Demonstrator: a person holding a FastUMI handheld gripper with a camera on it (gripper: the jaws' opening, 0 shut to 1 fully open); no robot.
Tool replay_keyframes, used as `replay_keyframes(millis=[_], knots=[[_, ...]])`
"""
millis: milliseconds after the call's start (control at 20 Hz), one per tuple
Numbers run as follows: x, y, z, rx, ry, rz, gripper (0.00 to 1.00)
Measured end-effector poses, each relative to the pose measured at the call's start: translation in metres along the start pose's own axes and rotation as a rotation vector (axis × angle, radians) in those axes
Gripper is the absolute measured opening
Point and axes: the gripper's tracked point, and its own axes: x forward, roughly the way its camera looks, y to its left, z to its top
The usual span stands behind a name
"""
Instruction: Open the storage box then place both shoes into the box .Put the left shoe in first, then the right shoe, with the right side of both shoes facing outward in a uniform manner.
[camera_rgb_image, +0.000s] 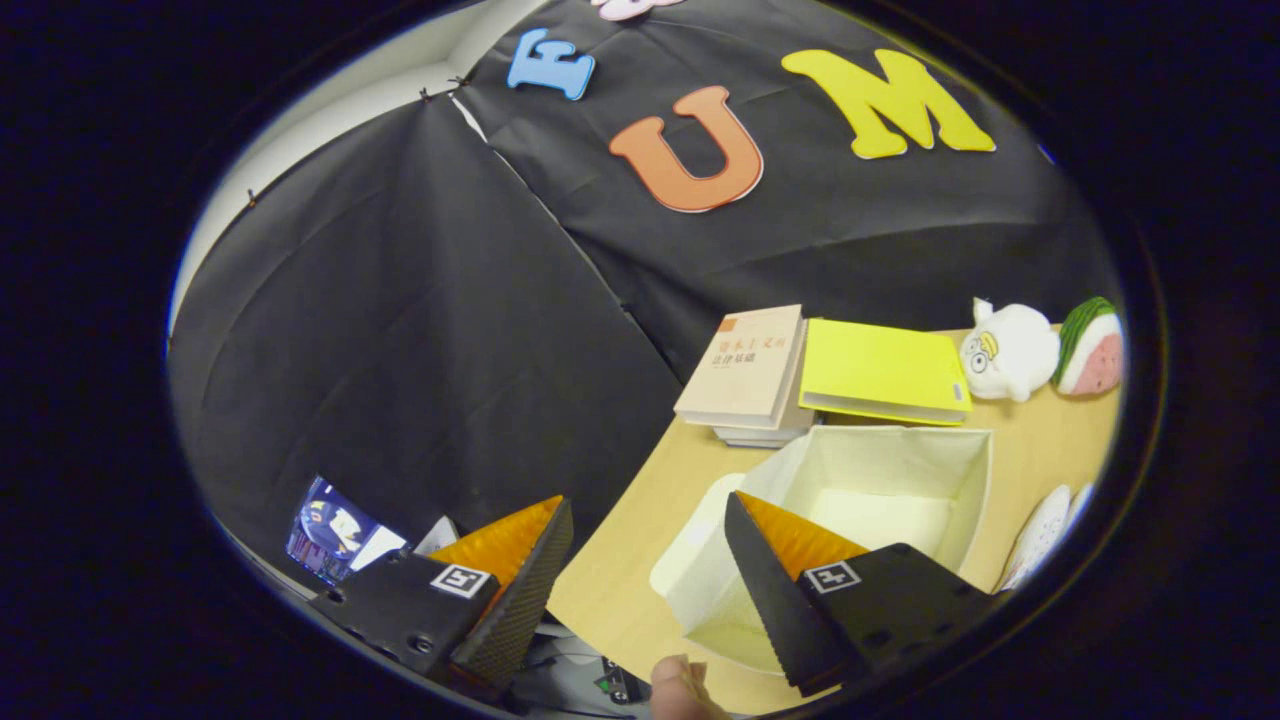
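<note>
The gripper (645, 560) at lower centre has its ridged fingers spread wide, holding nothing; the storage box (960, 470), soft pale fabric, rectangular and already open, lies right of centre, just beyond the right finger; a possible shoe (1040, 530) peeks at its right

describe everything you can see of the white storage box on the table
The white fabric-looking storage box stands upright on the light wooden table with its top open and an empty pale interior. Its walls look soft and slightly creased; a white lid-like flap hangs by its near side. It sits in front of a yellow folder and a stack of books. The open gripper hovers above, one finger overlapping the box's near corner.
</note>
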Motion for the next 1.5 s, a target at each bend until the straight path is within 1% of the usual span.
replay_keyframes(millis=[100, 150, 300, 400, 650, 800, 900, 950, 1000, 1100, 1400, 1500], knots=[[-0.022, -0.032, -0.006, 0.013, 0.006, -0.050, 0.98], [-0.035, -0.050, -0.006, 0.016, -0.012, -0.075, 0.98], [-0.073, -0.117, -0.009, -0.001, -0.075, -0.207, 0.98], [-0.096, -0.162, -0.016, 0.001, -0.090, -0.291, 0.98], [-0.144, -0.256, -0.050, 0.061, -0.053, -0.430, 0.98], [-0.152, -0.299, -0.078, 0.112, 0.001, -0.484, 0.98], [-0.154, -0.330, -0.105, 0.140, 0.081, -0.529, 0.98], [-0.153, -0.343, -0.118, 0.155, 0.125, -0.547, 0.98], [-0.151, -0.350, -0.132, 0.169, 0.172, -0.546, 0.98], [-0.146, -0.357, -0.152, 0.187, 0.244, -0.522, 0.98], [-0.130, -0.382, -0.179, 0.226, 0.348, -0.533, 0.97], [-0.127, -0.392, -0.189, 0.228, 0.388, -0.574, 0.97]])
